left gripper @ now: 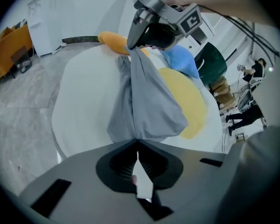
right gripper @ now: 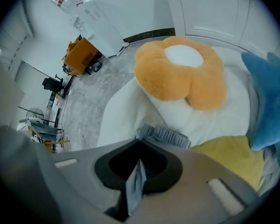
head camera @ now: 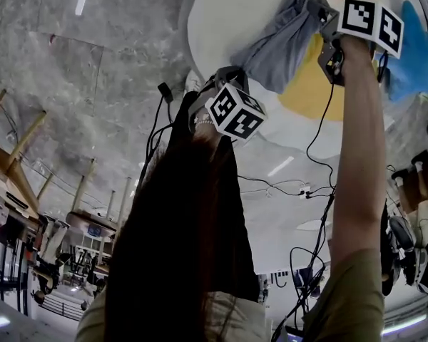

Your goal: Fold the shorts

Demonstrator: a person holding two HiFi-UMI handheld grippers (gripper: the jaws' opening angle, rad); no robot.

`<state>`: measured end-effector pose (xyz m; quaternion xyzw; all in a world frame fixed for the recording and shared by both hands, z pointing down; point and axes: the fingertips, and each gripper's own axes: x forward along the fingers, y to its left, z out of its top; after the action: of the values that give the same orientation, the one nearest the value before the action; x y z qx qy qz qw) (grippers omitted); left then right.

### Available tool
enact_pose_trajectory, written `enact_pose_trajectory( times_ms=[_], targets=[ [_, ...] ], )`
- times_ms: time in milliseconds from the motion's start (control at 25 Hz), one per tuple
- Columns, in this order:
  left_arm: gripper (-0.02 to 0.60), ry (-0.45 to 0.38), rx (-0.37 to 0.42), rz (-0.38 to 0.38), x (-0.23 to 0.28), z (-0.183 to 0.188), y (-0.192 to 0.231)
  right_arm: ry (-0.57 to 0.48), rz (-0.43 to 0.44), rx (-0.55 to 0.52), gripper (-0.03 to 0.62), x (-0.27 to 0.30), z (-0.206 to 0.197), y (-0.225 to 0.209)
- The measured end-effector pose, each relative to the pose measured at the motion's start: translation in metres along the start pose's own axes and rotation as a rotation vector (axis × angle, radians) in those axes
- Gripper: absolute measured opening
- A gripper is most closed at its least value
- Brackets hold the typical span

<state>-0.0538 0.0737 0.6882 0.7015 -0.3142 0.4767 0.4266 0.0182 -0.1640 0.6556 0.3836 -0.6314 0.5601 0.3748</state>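
Note:
The grey shorts (head camera: pixel 282 45) hang stretched between my two grippers above the white round table (head camera: pixel 221 20). My left gripper (head camera: pixel 237 68) is shut on one end of the fabric; in the left gripper view the cloth (left gripper: pixel 144 101) runs out from its closed jaws (left gripper: pixel 136 143) up to the right gripper (left gripper: pixel 133 45). My right gripper (head camera: pixel 321 13) is shut on the other end. In the right gripper view the gathered waistband (right gripper: pixel 163 135) bunches just beyond its jaws (right gripper: pixel 139 143), with a strip of grey cloth pinched between them.
An orange flower-shaped cushion (right gripper: pixel 179 73) lies at the far side of the table, a blue plush (right gripper: pixel 268 101) at the right, and a yellow cloth (right gripper: pixel 228 153) under the shorts. A dark green item (left gripper: pixel 212 62) sits beyond the blue plush. Cables (head camera: pixel 317 141) dangle from the right gripper.

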Motion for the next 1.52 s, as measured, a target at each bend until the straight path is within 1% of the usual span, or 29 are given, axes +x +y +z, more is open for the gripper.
enact_pose_trajectory(
  times_ms=[200, 320, 360, 400, 440, 480, 520, 560, 680, 720, 760, 800, 880, 920, 960, 1040, 1080, 1120, 1160, 1200, 1240, 1280, 1320, 1360, 1400, 1440, 1480, 1520],
  targets=[
    [0.011, -0.071, -0.112, -0.073, -0.012, 0.002, 0.004, 0.014, -0.005, -0.033, 0.011, 0.014, 0.009, 0.015],
    [0.011, -0.106, -0.243, -0.089, -0.023, -0.004, 0.022, 0.039, -0.046, -0.055, 0.012, 0.029, 0.006, 0.01],
    [0.011, -0.113, -0.287, -0.091, -0.025, -0.005, 0.028, 0.055, -0.052, -0.063, 0.031, 0.034, 0.003, 0.008],
    [0.011, -0.116, -0.318, -0.091, -0.025, -0.006, 0.033, 0.07, -0.04, -0.069, 0.059, 0.036, 0.001, 0.007],
    [0.011, -0.114, -0.331, -0.09, -0.024, -0.006, 0.037, 0.073, -0.009, -0.067, 0.128, 0.034, 0.0, 0.009],
    [0.011, -0.109, -0.33, -0.089, -0.023, -0.005, 0.041, 0.06, 0.026, -0.057, 0.208, 0.027, 0.001, 0.011],
    [0.011, -0.104, -0.322, -0.086, -0.023, -0.004, 0.044, 0.03, 0.05, -0.042, 0.216, 0.016, 0.002, 0.011],
    [0.011, -0.1, -0.315, -0.081, -0.022, -0.003, 0.048, -0.008, 0.049, -0.026, 0.216, 0.002, 0.003, 0.006],
    [0.011, -0.075, -0.297, -0.069, -0.021, -0.006, 0.054, -0.122, -0.048, 0.02, 0.216, -0.036, -0.014, -0.032],
    [0.011, -0.06, -0.281, -0.065, -0.02, -0.008, 0.054, -0.155, -0.066, 0.022, 0.215, -0.043, -0.023, -0.042],
    [0.011, -0.045, -0.262, -0.061, -0.018, -0.01, 0.053, -0.181, -0.057, 0.009, 0.215, -0.044, -0.032, -0.045],
    [0.011, -0.032, -0.246, -0.059, -0.016, -0.011, 0.053, -0.2, -0.026, -0.023, 0.215, -0.042, -0.039, -0.042],
    [0.011, -0.013, -0.23, -0.061, -0.011, -0.011, 0.052, -0.213, 0.042, -0.143, 0.215, -0.031, -0.05, -0.029],
    [0.011, -0.005, -0.224, -0.064, -0.009, -0.011, 0.052, -0.196, 0.055, -0.22, 0.215, -0.024, -0.055, -0.026],
    [0.011, 0.0, -0.215, -0.067, -0.006, -0.01, 0.052, -0.158, 0.048, -0.296, 0.215, -0.015, -0.06, -0.027],
    [0.011, 0.007, -0.182, -0.073, -0.002, -0.004, 0.053, -0.041, -0.003, -0.406, 0.215, 0.003, -0.071, -0.041],
    [0.012, 0.016, -0.161, -0.079, -0.001, -0.001, 0.054, 0.009, -0.018, -0.432, 0.215, 0.009, -0.076, -0.049],
    [0.012, 0.034, -0.14, -0.086, -0.003, -0.001, 0.055, 0.038, -0.012, -0.442, 0.215, 0.011, -0.078, -0.053],
    [0.012, 0.059, -0.121, -0.097, -0.005, -0.003, 0.056, 0.041, 0.005, -0.45, 0.215, 0.009, -0.078, -0.052],
    [0.024, 0.086, -0.101, -0.111, -0.01, -0.007, 0.057, 0.021, 0.022, -0.466, 0.215, 0.002, -0.074, -0.047],
    [0.116, 0.106, -0.077, -0.127, -0.016, -0.009, 0.059, -0.013, 0.035, -0.492, 0.215, -0.007, -0.068, -0.041],
    [0.211, 0.103, -0.047, -0.136, -0.025, -0.007, 0.062, -0.049, 0.043, -0.528, 0.215, -0.016, -0.061, -0.035],
    [0.222, 0.064, -0.007, -0.137, -0.036, 0.004, 0.064, -0.078, 0.049, -0.572, 0.215, -0.022, -0.054, -0.029],
    [0.222, -0.007, 0.048, -0.139, -0.046, 0.024, 0.063, -0.093, 0.055, -0.623, 0.215, -0.026, -0.049, -0.025],
    [0.224, -0.091, 0.12, -0.154, -0.053, 0.049, 0.058, -0.088, 0.062, -0.682, 0.215, -0.026, -0.046, -0.022],
    [0.242, -0.163, 0.212, -0.183, -0.057, 0.076, 0.048, -0.061, 0.072, -0.744, 0.215, -0.022, -0.046, -0.02],
    [0.279, -0.213, 0.324, -0.219, -0.055, 0.101, 0.035, -0.016, 0.082, -0.806, 0.215, -0.016, -0.05, -0.018],
    [0.305, -0.239, 0.45, -0.25, -0.05, 0.122, 0.022, 0.036, 0.09, -0.86, 0.216, -0.01, -0.055, -0.018]
  ],
)
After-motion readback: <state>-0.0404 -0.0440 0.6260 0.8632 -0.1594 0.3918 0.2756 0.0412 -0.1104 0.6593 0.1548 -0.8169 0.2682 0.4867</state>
